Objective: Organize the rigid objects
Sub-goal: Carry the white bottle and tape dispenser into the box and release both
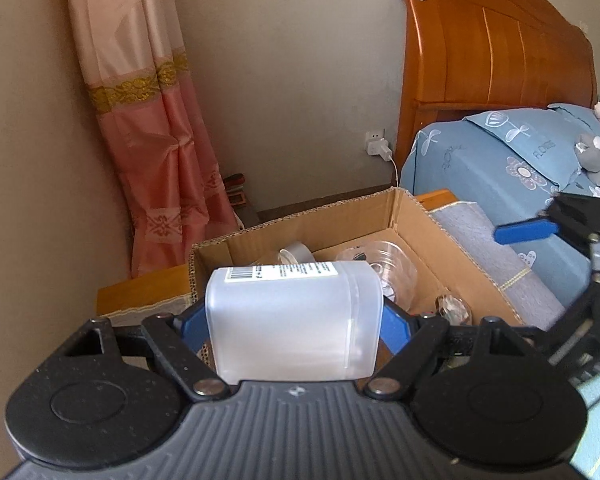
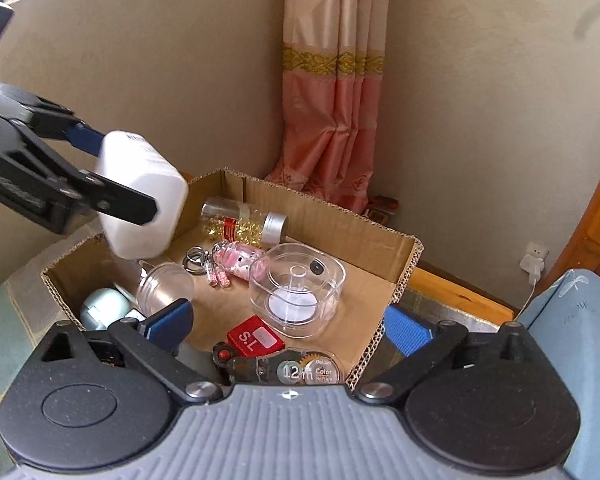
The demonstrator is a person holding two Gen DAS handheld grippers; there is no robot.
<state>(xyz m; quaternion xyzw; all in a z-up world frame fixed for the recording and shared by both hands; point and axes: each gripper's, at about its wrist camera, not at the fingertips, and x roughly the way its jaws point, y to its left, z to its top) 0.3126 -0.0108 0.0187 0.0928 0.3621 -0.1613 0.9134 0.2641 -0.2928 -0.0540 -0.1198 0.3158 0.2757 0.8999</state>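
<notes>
Frosted plastic container sits clamped in the left gripper, fingers shut on both sides, held above the near-left corner of the cardboard box, prob. for dropping in w/ the other bits. Right gripper waits open, holding nothing, over the box's near edge. Label text unreadable; box's near contents partly hidden behind gripper bodies.

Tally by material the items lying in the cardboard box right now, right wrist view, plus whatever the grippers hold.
Clear plastic or glass: 5 (square container, round jar, capsule bottle, pink charm, tape dispenser)
Red: 1 (S.L case)
Pale blue: 1
Frosted white: 1, held by left hand-held gripper
Total: 8
</notes>
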